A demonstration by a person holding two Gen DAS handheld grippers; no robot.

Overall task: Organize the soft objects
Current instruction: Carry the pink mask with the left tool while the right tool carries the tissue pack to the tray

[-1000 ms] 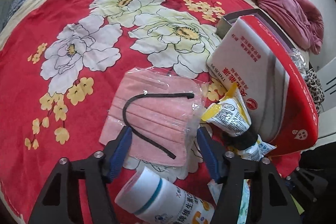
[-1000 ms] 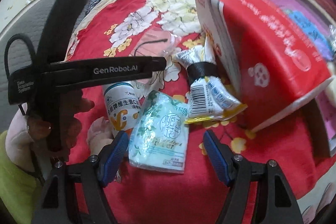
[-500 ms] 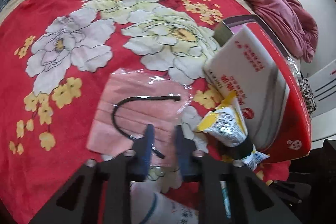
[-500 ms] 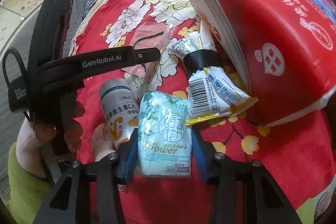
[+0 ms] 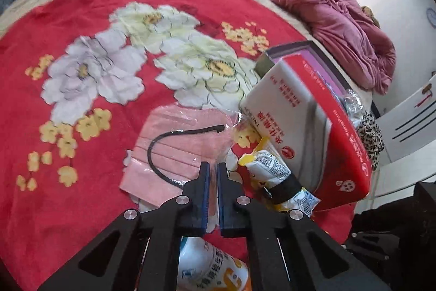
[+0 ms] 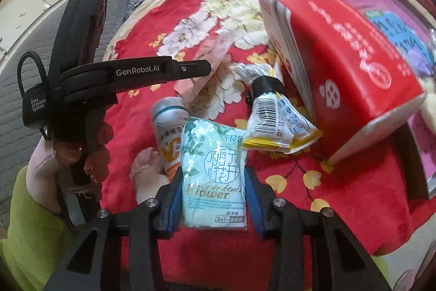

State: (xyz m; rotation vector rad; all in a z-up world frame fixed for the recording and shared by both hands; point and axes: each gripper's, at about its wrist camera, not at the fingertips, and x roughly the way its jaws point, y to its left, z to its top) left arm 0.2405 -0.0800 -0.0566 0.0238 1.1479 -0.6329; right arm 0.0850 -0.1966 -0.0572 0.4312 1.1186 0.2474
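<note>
Red fleece printed with big pale flowers covers the bed (image 5: 90,18) under me, and the soft things lie scattered on it. My left gripper (image 5: 213,168) has just been closing and its jaws now stand almost together, pinched on the near edge of the pink face mask (image 5: 179,146) in its clear wrapper; the black ear loop curves across the mask's face. From the right wrist view that corner of the wrapper looks lifted off the blanket, while the far part of the mask lies on the flowers. My right gripper (image 6: 214,195) has also just been closing, and its blue pads press on both long sides of the pale blue tissue pack (image 6: 214,168) printed with a gardenia; the pack sits between them, standing out past the fingertips. Just beside it on the left lies a white vitamin bottle (image 6: 170,132) on its side, and to its right a bundle of yellow sachets (image 6: 278,124) bound with black tape. Behind these leans a large red-and-white tissue package (image 6: 351,64), resting against a dark box (image 6: 408,143). A crumpled maroon quilt (image 5: 321,10) lies along the far edge.
</note>
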